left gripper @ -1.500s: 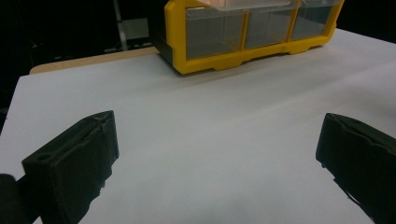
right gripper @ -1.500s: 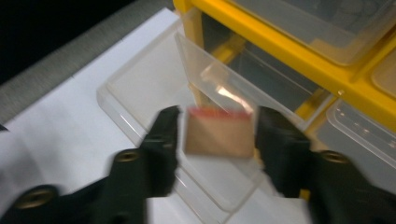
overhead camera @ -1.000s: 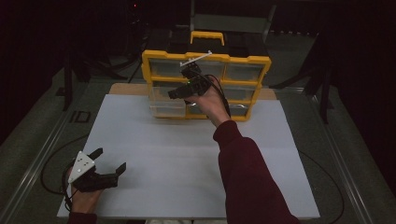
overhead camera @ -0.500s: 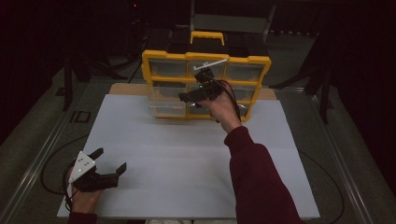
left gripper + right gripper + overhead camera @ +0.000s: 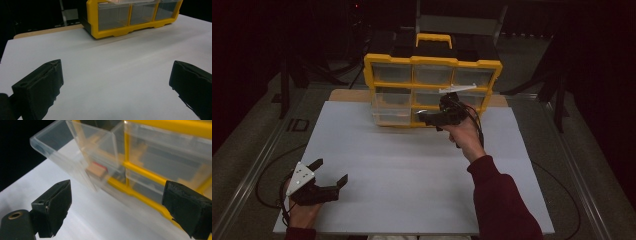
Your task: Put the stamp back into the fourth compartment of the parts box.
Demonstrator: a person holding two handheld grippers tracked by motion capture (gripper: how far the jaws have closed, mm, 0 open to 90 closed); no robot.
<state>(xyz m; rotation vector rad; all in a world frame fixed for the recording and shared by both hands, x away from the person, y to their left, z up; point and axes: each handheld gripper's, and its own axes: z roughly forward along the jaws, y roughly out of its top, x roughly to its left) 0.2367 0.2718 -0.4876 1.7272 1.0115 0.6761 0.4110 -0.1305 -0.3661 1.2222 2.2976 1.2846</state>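
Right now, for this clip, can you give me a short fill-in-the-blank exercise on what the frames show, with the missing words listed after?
1. The frame of the drawer organizer is coloured ____.
2. In the right gripper view, one clear drawer is pulled ____ of the frame.
3. The jaws of the left tool stand ____, with nothing between them.
4. The right tool is held in front of the organizer's ____ row of drawers.

Missing words: yellow; out; open; bottom
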